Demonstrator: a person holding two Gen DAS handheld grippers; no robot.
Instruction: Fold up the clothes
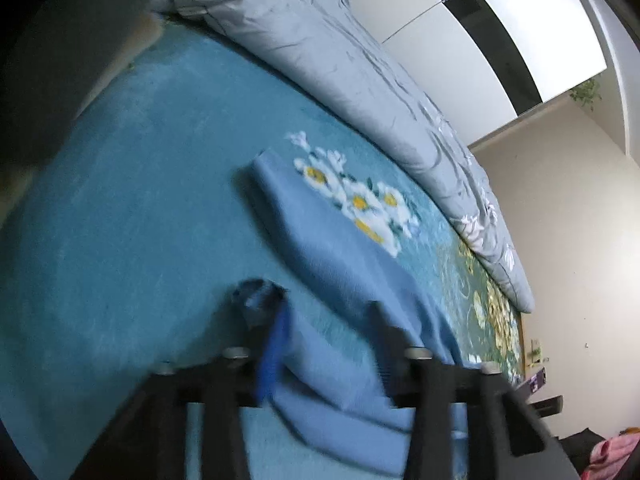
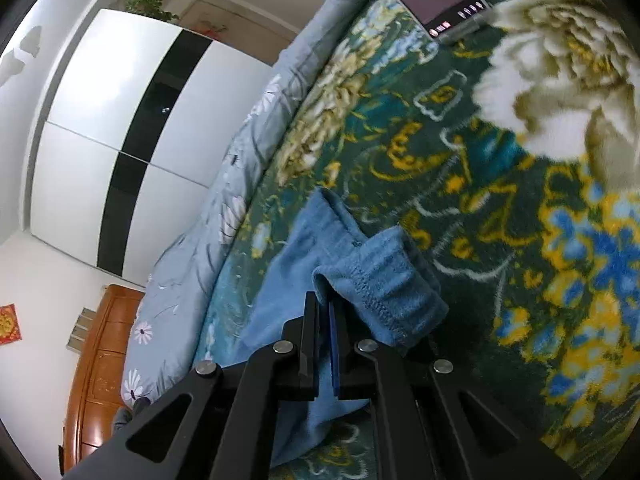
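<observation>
Right wrist — blue garment [image 2: 384, 280] hem in right hand-held gripper [image 2: 325, 304]

We count one blue garment [image 2: 372, 280], caught in our right tool [image 2: 325, 312] and lying under our left tool [image 1: 320, 308]. Ahead of both we count one floral blanket [image 2: 480, 168], one grey quilt [image 1: 360, 80], one wardrobe [image 2: 112, 128].
</observation>
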